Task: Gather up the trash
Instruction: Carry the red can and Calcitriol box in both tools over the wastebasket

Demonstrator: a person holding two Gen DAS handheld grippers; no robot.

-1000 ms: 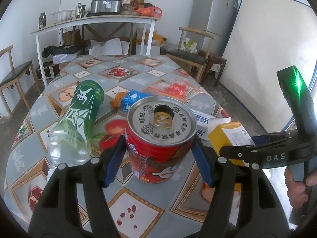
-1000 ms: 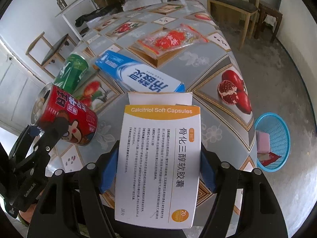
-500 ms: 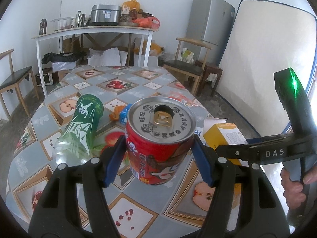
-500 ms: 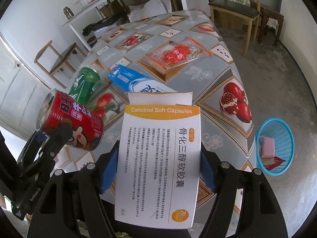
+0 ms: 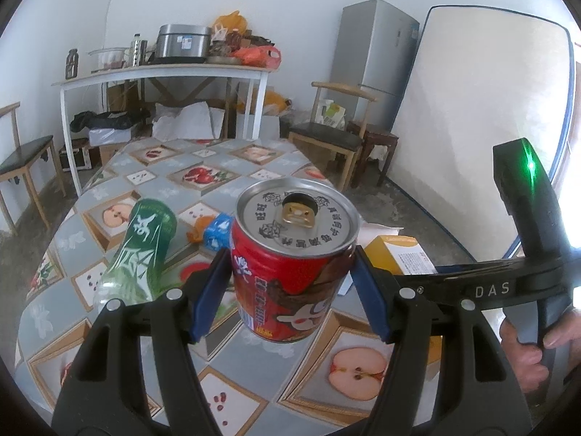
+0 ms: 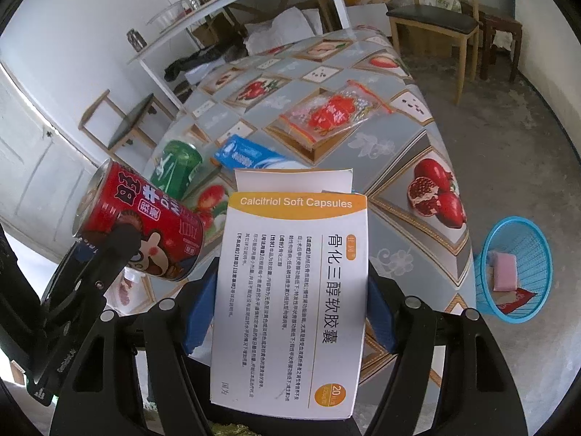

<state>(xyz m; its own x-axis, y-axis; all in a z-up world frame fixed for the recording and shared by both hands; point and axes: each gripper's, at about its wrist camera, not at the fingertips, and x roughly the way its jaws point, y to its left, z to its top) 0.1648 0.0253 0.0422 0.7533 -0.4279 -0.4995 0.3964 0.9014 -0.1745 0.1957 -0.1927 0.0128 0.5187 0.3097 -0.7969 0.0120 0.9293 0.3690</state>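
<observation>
step: carry to bin | left tongs (image 5: 290,283) clenched on red can (image 5: 290,254), right tongs (image 6: 287,312) clenched on medicine box (image 6: 290,290), both above worktop (image 6: 410,189) | next: release over blue basket (image 6: 523,305), floor at 3 o'clock

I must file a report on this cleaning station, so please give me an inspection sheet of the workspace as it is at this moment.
Surface: table under a grey fruit-print cloth, standing on a bare concrete floor.
Job's things: red can and white capsule box, both lifted off the cloth; blue basket on the floor, already holding some scraps.
Clutter: green bottle lying on its side, blue carton, red snack bag.
Grippers: left gripper shut on the can, right gripper shut on the box; the blue fingers press each side.
Cables: nothing seen.
Surroundings: loaded white shelf table, wooden chairs, grey fridge, leaning mattress.
</observation>
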